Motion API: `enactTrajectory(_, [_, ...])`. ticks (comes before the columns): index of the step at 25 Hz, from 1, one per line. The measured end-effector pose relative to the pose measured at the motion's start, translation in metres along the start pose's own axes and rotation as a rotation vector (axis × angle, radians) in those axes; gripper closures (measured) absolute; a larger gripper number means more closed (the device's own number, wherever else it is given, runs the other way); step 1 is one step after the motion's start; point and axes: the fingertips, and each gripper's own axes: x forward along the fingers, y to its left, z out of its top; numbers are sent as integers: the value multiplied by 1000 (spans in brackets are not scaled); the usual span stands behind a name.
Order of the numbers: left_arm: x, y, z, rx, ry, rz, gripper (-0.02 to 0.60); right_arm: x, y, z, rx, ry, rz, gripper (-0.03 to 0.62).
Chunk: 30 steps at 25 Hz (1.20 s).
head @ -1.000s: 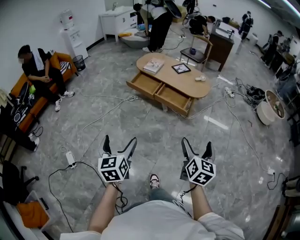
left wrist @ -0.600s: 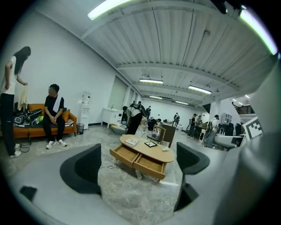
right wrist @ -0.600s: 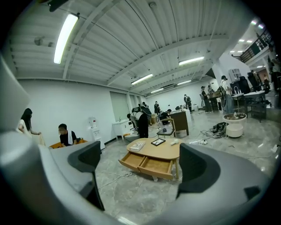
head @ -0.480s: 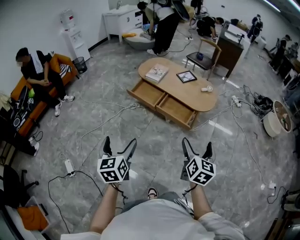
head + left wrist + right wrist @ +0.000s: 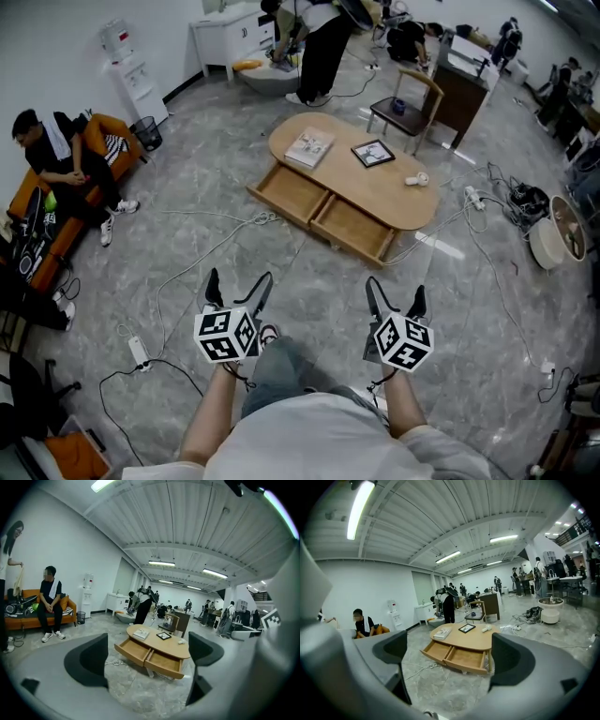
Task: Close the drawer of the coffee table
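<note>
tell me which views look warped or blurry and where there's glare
Head view: edges bow, with a pale glare streak on the floor right of the coffee table. Left gripper view: round fisheye, dark corners, near jaws soft. Right gripper view: same, ceiling light blown out.

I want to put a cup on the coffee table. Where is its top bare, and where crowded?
The table top is bare along the near edge, above the two open drawers, between the book and the small white object. Both drawers look empty too. The far side is fuller: book and frame.
</note>
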Motion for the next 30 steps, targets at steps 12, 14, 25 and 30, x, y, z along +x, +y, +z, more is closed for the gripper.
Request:
enactTrajectory(12, [203, 74, 83, 75, 53, -193, 51, 151, 51, 48, 54, -50, -186, 28])
enactTrajectory(14, [236, 83, 100, 90, 61, -225, 51, 174, 59, 60, 69, -62, -221, 28])
enactTrajectory(25, [369, 102, 125, 162, 141, -375, 51, 248, 71, 72, 112, -67, -402, 28])
enactTrajectory(30, [404, 77, 106, 161, 204, -421, 51, 261, 46, 63, 130, -34, -464, 28])
